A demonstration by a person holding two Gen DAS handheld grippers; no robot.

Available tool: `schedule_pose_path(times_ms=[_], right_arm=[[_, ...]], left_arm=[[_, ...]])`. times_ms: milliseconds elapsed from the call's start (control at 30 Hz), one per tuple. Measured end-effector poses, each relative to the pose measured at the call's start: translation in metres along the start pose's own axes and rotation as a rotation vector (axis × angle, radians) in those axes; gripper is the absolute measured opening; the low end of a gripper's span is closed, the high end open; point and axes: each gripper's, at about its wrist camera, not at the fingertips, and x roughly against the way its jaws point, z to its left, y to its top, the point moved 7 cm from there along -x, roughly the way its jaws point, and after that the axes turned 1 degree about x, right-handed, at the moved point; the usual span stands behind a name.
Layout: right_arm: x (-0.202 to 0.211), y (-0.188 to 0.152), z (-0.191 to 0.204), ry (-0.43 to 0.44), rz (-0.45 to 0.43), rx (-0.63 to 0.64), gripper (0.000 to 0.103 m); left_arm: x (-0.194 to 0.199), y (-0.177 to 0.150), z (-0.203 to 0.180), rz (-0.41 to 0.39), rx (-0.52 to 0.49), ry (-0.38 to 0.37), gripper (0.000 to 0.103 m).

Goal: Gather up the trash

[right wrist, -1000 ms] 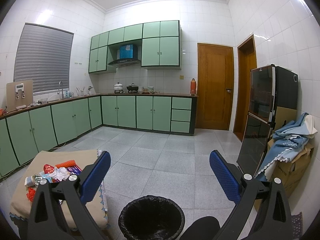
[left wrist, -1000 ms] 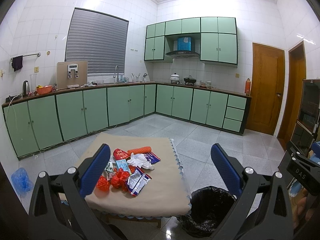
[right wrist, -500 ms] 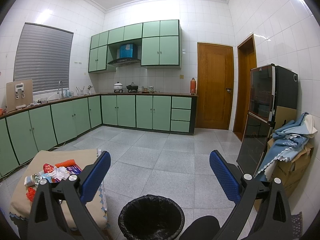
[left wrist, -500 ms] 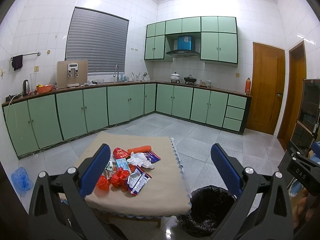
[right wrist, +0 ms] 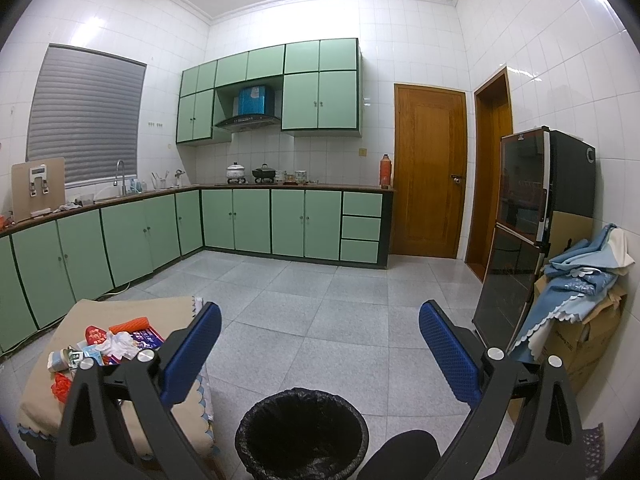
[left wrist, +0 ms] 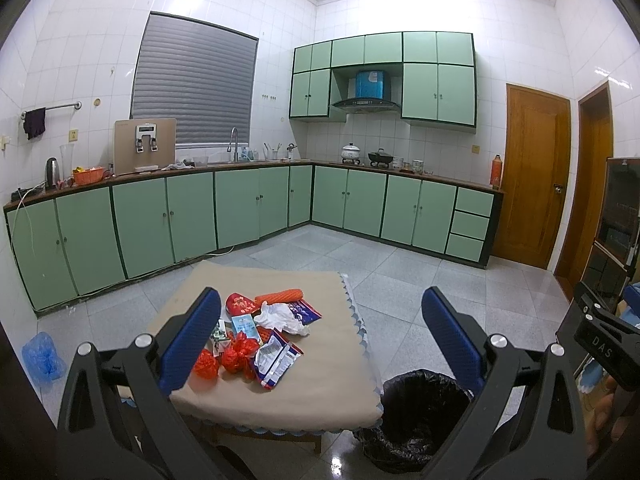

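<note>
What changed: pretty much nothing over the last second — both views match the earlier ones, so you haven't started yet.
Left gripper: your blue-padded left gripper (left wrist: 320, 332) is spread wide and holding nothing, hanging above the near edge of the low table with the beige cloth (left wrist: 328, 392).
Right gripper: the blue-padded right gripper (right wrist: 320, 344) is just as wide open and empty, looking out over the grey tiled floor (right wrist: 320, 320).
Trash: the heap of crumpled wrappers, red net bags and white tissue (left wrist: 260, 332) sits untouched in the middle of the table; there might be a small can in there too, but it's too small to call.
Bin: the round bin with the black liner (right wrist: 302, 432) stands on the floor just beside the table's right edge, and looks empty as far as I can see.
What it means: nothing collected so far — the left gripper is closest, so I'd go in with that one first.
</note>
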Motion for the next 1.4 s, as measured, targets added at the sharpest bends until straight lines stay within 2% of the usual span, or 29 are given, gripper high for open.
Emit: schedule_pose_path(times_ms=[700, 1133, 1267, 1400], right_arm=[[-0.005, -0.007, -0.001, -0.001, 0.009, 0.005, 0.097], [-0.011, -0.009, 0.009, 0.016, 0.019, 0.027, 0.097], [-0.019, -0.015, 0.03, 0.065, 0.027, 0.071, 0.097], [-0.029, -0.032, 0.075, 0.181, 0.04, 0.15, 0.097]], left_arm=[[-0.001, -0.002, 0.0, 0.006, 0.001, 0.0, 0.097], [-0.008, -0.009, 0.011, 0.034, 0.007, 0.027, 0.097], [-0.011, -0.012, 0.029, 0.041, 0.008, 0.057, 0.097], [-0.018, -0.024, 0.07, 0.062, 0.021, 0.136, 0.097]])
